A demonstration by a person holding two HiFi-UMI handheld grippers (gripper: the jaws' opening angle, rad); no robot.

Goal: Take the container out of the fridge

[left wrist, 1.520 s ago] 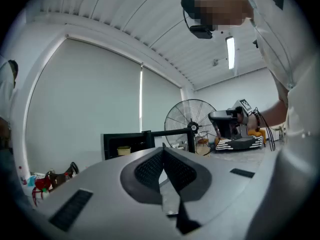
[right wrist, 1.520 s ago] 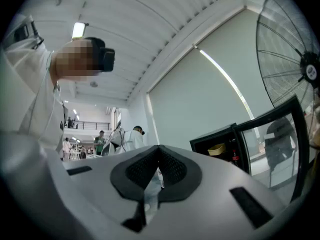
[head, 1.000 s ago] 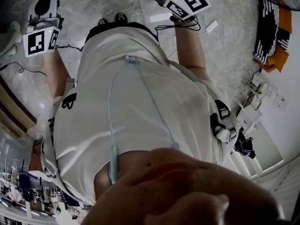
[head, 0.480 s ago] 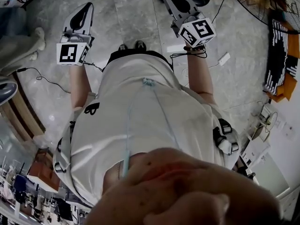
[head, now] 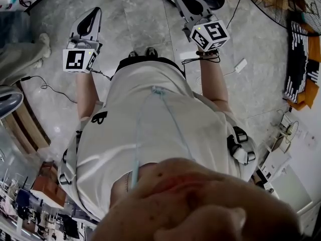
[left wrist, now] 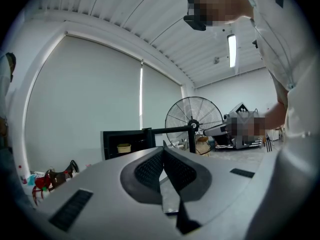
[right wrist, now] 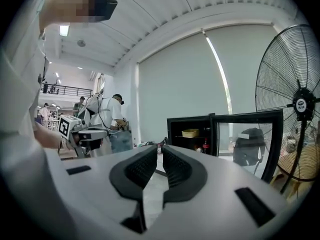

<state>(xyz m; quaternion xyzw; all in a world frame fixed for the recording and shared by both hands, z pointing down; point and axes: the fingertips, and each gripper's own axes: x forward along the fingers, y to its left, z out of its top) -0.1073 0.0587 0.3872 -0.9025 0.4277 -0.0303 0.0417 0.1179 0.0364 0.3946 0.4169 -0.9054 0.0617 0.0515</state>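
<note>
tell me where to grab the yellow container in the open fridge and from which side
Probably its near wall at the rim, coming in level through the open front: the yellow container sits upright on the upper shelf of the fridge, door swung aside.

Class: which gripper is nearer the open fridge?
Right. The right gripper faces the fridge, which looms large ahead-right; from the left gripper it looks smaller and farther, ahead-left.

The head camera looks steeply down past the person's shirt (head: 150, 129) to the floor (head: 145, 24). Each gripper camera sits just behind its own jaws, facing level across the room. Both share the far open fridge (left wrist: 127, 143) and pedestal fan (left wrist: 192, 123).
</note>
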